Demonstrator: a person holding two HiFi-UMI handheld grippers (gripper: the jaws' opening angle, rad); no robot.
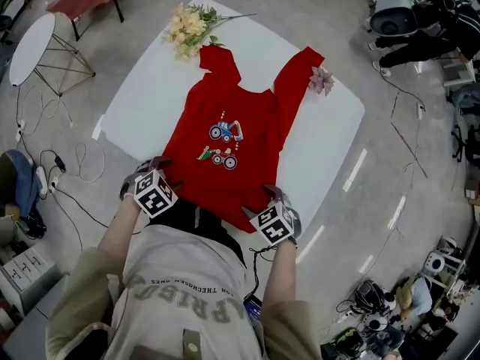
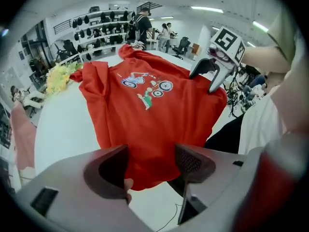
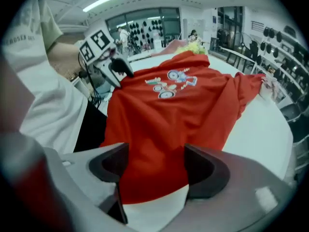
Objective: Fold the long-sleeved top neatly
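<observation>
**Red top flat on the table, both grippers open at the hem**

Head view: the top [image 1: 225, 145] lies spread out, print up, on the white table [image 1: 330, 141], with the sleeves pointing away. The left gripper [image 1: 150, 165] and right gripper [image 1: 271, 193] are at the near hem corners.

Left gripper view: jaws apart, hem edge showing between them, not pinched.

Right gripper view: same deal, jaws wide, red hem in between, pads not pressing.

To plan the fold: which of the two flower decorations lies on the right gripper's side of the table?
The small pink flower, beside the red top's sleeve end. The yellow bouquet lies at the far left corner.
</observation>
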